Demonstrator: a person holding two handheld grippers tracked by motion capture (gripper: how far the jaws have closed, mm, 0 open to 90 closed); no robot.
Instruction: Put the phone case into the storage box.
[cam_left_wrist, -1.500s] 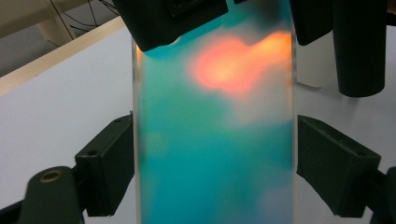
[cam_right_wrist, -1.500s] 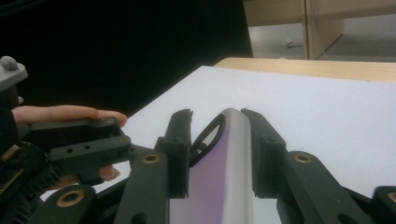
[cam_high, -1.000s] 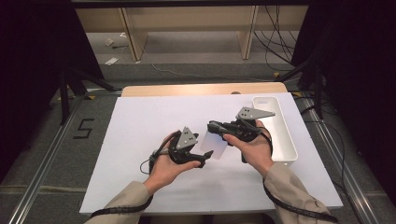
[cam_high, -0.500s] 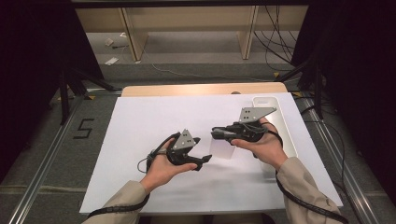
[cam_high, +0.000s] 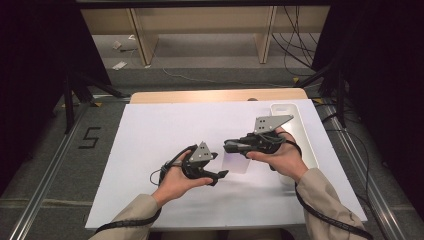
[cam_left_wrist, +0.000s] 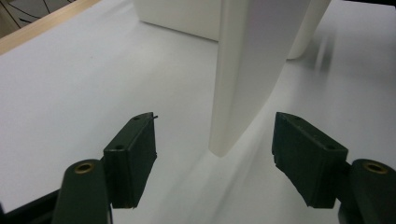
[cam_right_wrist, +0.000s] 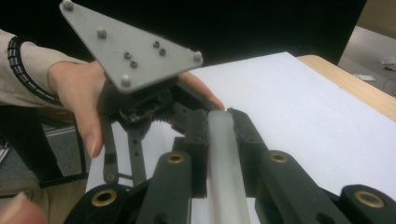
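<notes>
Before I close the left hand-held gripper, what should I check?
1. Right hand-held gripper clamped on the white panel: ok.
2. Panel's end sits between the jaws of the left hand-held gripper, which have just been closing: ok.
3. Left pads touching the panel: not ok, there is a gap on each side.
4. Panel lifted clear of the table: cannot tell.
5. Tray out of the way: ok.
</notes>
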